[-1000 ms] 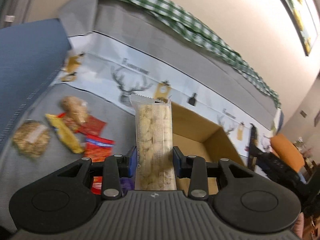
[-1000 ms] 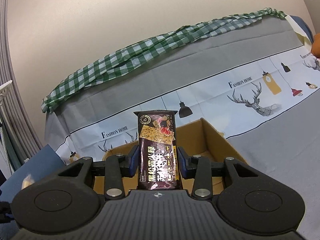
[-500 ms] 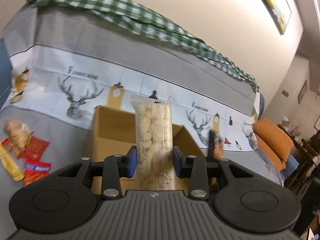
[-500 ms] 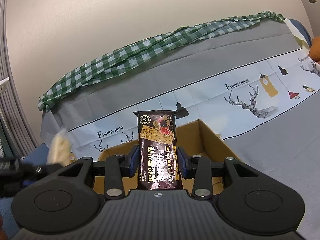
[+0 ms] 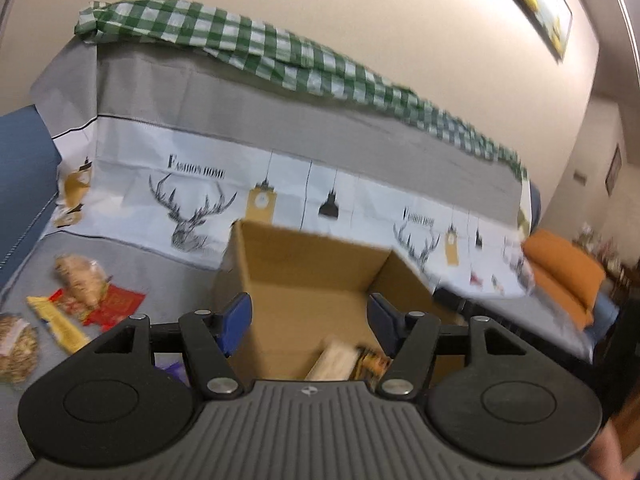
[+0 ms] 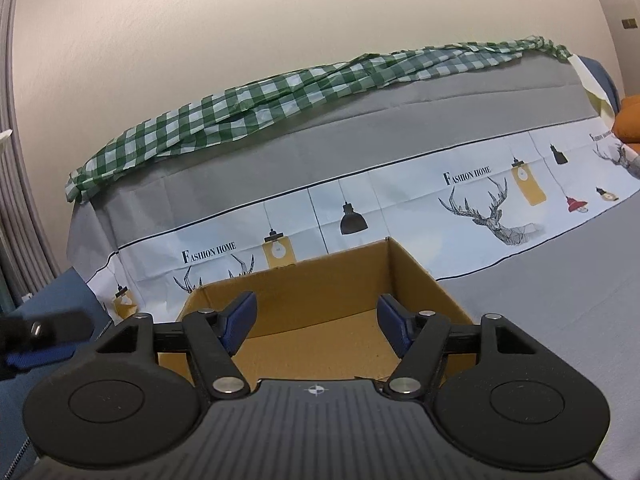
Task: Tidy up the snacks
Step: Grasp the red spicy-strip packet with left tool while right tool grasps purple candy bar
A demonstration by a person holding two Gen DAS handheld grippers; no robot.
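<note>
An open cardboard box (image 5: 304, 276) stands on the grey sofa seat. My left gripper (image 5: 310, 320) hangs over it, its jaws opening with nothing between them. Below, inside the box, lies the pale cracker pack (image 5: 334, 360) with a dark snack pack (image 5: 374, 360) beside it. My right gripper (image 6: 314, 320) is over the same box (image 6: 312, 292), its jaws also opening and empty; the box floor below it shows bare cardboard. Loose snacks (image 5: 80, 300) lie on the seat to the left of the box.
The sofa back (image 5: 280, 128) carries a deer-print cover and a green checked cloth (image 5: 280, 56). A blue cushion (image 5: 20, 172) is at the left, an orange cushion (image 5: 560, 276) at the right. The left gripper's body (image 6: 44, 332) shows at the right wrist view's left edge.
Both grippers opened and let go of their packs, which dropped into the box. The left gripper swung right from the snack pile to above the box.
</note>
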